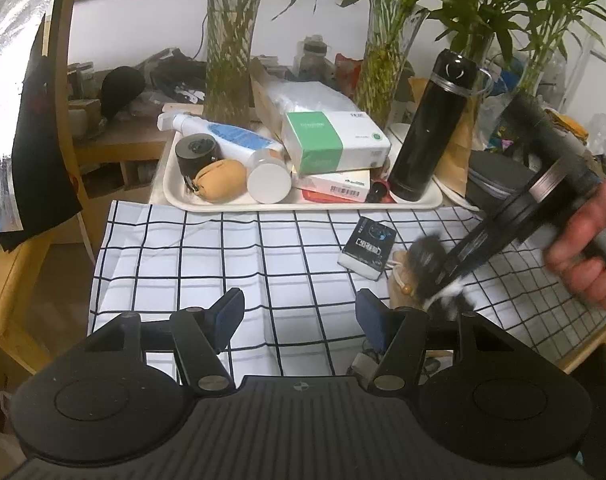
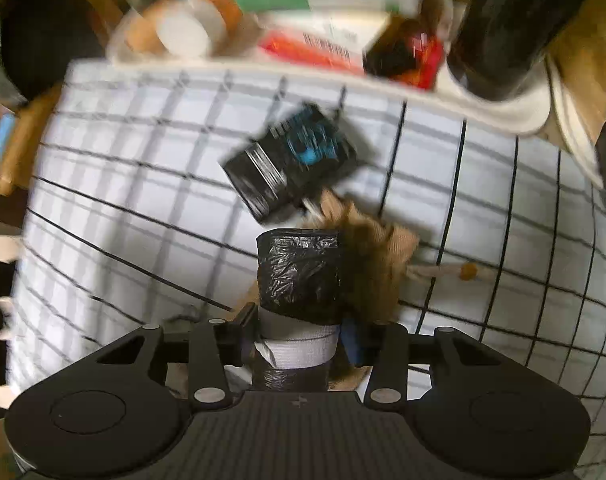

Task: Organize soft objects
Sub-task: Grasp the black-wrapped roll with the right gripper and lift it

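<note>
My right gripper is shut on a roll of black plastic bags with a white paper band, held above the checked cloth. The roll also shows in the left wrist view, blurred, with the right gripper coming in from the right. A tan drawstring pouch lies just right of the roll. A black tissue pack lies beyond it. My left gripper is open and empty over the cloth's near edge. A tan soft coin pouch sits in the tray.
A white tray at the cloth's far edge holds a black flask, a green box, a spray bottle, a white-lidded jar and a black cylinder. Glass vases with plants stand behind.
</note>
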The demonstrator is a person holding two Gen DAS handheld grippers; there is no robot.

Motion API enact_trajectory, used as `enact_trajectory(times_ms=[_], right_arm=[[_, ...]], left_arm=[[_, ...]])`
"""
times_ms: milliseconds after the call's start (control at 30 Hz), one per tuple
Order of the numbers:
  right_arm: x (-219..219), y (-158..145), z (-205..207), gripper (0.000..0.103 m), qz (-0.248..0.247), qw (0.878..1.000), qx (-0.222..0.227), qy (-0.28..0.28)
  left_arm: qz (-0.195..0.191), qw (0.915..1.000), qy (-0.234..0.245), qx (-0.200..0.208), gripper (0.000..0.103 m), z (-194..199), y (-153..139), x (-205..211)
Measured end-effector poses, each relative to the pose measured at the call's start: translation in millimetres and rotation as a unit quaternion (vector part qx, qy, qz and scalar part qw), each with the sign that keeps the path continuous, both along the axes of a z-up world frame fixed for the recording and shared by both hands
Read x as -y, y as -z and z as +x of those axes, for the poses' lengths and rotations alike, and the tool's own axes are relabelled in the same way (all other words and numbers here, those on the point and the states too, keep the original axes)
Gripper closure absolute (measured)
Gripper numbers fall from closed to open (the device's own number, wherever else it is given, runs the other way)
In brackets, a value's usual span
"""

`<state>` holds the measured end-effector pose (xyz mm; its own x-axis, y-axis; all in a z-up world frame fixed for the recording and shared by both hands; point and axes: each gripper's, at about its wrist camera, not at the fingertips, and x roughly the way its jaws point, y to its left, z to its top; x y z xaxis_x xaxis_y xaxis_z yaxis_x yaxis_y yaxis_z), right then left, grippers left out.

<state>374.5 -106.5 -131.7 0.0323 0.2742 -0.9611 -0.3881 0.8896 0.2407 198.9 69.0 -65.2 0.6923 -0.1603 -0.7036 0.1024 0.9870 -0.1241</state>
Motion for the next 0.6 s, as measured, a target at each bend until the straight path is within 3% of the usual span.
enact_trajectory(times_ms=[233, 367, 600], right_arm=[[59, -84, -27, 0.057, 0.044, 0.992, 0.115, 0.028], [103, -114, -54, 0.057, 0.052, 0.982, 0.172, 0.057], [164, -120, -112, 0.057, 0.099, 0.96, 0.224, 0.134]], left_arm=[[-0.026, 0.9996, 0.0, -0.008, 0.043, 1, 1, -5], [-0.028, 0.9995, 0.005, -0.014, 0.042, 2, 3, -5], [-0.029, 0.9992, 0.025, -0.005, 0.042, 10, 6, -6]])
